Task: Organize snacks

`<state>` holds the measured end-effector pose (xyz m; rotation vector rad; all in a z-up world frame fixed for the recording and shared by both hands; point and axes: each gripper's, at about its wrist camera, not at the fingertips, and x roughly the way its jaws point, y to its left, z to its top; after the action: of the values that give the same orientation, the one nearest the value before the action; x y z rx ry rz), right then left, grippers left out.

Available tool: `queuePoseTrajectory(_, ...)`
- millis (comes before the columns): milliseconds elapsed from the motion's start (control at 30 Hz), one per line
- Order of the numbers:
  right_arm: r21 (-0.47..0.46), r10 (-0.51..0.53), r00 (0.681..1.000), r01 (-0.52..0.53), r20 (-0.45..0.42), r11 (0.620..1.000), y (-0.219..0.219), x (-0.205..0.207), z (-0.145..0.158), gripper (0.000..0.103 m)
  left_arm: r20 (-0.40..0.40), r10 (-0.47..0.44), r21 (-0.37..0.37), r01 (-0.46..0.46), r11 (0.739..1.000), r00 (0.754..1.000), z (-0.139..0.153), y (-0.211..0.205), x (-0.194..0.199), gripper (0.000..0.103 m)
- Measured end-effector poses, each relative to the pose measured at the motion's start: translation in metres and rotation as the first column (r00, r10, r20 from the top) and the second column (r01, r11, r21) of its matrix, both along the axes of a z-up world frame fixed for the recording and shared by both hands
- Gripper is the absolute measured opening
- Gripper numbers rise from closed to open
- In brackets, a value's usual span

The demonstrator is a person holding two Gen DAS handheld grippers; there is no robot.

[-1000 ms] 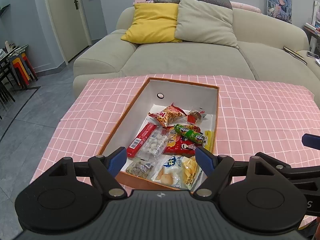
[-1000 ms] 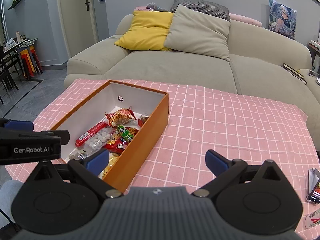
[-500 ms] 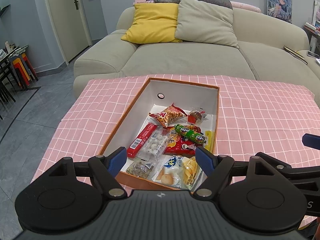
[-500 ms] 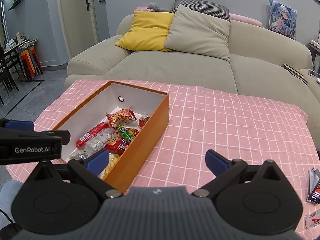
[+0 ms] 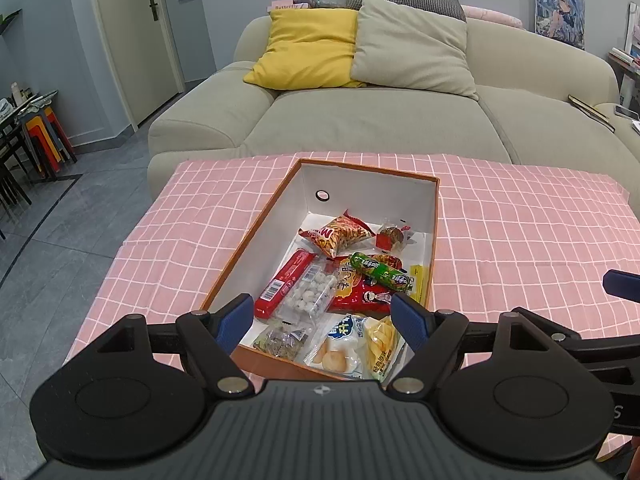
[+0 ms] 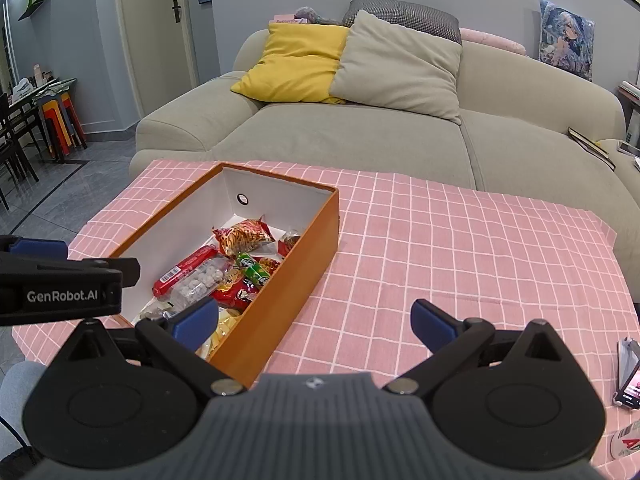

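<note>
An orange box (image 5: pixel 435 216) (image 6: pixel 304 264) with a white inside stands on the pink checked tablecloth (image 5: pixel 520 220) (image 6: pixel 440 248). Several snacks lie in its near half: a red-orange chip bag (image 5: pixel 340 235) (image 6: pixel 244 236), a green sausage stick (image 5: pixel 380 271) (image 6: pixel 252 269), a long red bar (image 5: pixel 285 283) (image 6: pixel 184 271), a clear pack of white candies (image 5: pixel 310 292) and a fries pack (image 5: pixel 382 342). My left gripper (image 5: pixel 323 320) hovers open above the box's near end, holding nothing. My right gripper (image 6: pixel 314 318) is open and empty over the box's right wall and the cloth.
A beige sofa (image 5: pixel 380 120) with a yellow cushion (image 5: pixel 308 54) and a grey cushion (image 5: pixel 412 48) stands behind the table. A phone (image 6: pixel 630 376) and a packet (image 6: pixel 624 442) lie at the table's right near corner. Stacked stools (image 5: pixel 48 140) stand far left.
</note>
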<state>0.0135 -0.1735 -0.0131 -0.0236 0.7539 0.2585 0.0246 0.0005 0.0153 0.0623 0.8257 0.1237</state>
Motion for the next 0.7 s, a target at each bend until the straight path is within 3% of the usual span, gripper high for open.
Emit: queuePoseTrajectory(700, -0.001, 0.003, 1.000, -0.003, -0.004, 1.000, 0.0004, 0.0007, 0.0020, 0.099, 0.015, -0.002, 0.009, 0.002, 1.000, 1.000, 0.0044, 0.0000, 0.0003, 0.091)
